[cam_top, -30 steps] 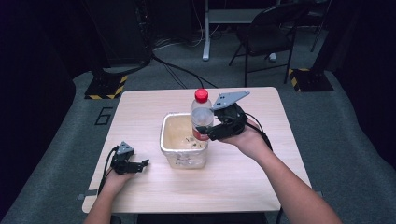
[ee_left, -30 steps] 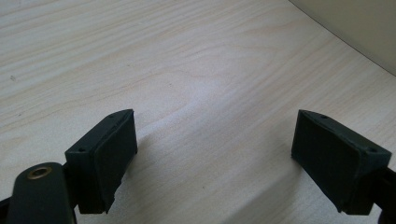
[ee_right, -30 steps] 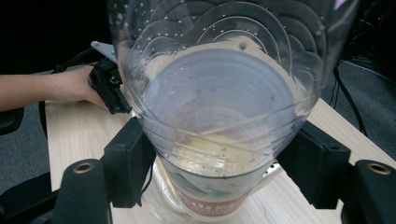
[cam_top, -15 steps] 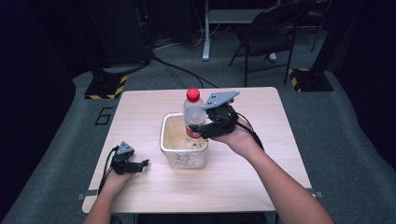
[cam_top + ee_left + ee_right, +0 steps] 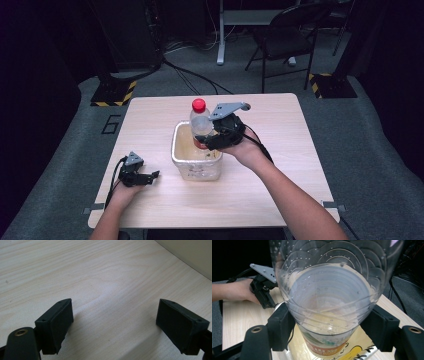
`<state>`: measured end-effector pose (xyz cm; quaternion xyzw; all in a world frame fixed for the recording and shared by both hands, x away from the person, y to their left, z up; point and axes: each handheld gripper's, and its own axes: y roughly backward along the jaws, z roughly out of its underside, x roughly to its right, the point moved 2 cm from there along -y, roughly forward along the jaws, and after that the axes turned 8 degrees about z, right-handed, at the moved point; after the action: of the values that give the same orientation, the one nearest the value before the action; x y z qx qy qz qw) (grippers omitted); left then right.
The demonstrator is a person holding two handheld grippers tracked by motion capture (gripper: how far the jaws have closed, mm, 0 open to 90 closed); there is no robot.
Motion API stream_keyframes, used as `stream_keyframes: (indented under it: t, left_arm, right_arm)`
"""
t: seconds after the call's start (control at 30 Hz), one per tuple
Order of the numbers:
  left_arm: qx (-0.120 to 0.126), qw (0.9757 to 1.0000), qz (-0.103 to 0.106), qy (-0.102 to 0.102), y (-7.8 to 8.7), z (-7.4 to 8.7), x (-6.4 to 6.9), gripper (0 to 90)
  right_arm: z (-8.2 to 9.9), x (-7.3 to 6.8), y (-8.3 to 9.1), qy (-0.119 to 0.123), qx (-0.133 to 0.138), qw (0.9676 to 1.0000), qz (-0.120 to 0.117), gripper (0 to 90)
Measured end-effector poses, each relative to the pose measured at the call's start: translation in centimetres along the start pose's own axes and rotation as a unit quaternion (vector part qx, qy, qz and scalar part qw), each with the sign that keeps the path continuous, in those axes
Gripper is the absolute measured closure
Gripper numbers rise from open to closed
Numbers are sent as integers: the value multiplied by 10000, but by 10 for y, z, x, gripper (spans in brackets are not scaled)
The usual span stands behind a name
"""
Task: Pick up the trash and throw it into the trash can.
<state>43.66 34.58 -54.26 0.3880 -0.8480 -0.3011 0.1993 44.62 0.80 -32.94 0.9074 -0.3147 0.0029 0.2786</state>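
Observation:
A clear plastic bottle (image 5: 200, 124) with a red cap and a coloured label stands upright, its lower part down inside a white square tub (image 5: 176, 150) at the table's middle. My right gripper (image 5: 203, 139) is shut on the bottle's body from the right side. In the right gripper view the bottle (image 5: 329, 295) sits squeezed between both black pads (image 5: 280, 327), over the tub's yellowish inside. My left gripper (image 5: 150, 176) rests on the table near the front left, open, jaws pointing toward the tub. In the left gripper view its fingers (image 5: 56, 323) stand wide apart over bare wood.
The light wooden table (image 5: 280, 130) has free surface to the right of and behind the tub. The tub's pale wall (image 5: 190, 252) shows at the left gripper view's top right corner. A chair (image 5: 282, 37) and cables lie on the dark floor beyond the table.
My right gripper has carried the bottle leftward and down, from the tub's right rim to lower inside the tub. The left gripper has stayed where it was.

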Motion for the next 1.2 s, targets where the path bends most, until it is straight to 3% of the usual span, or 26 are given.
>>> stream_keyframes:
  t: [0.53, 1.2]
  left_arm:
    - [0, 10000, 1, 0, 0, 0, 0, 141]
    - [2, 10000, 8, -2, 0, 0, 0, 141]
  right_arm:
    - [24, -5, -29, -43, -144, 9999, 34, 290]
    - [54, -3, -49, -228, -426, 9987, 165, 288]
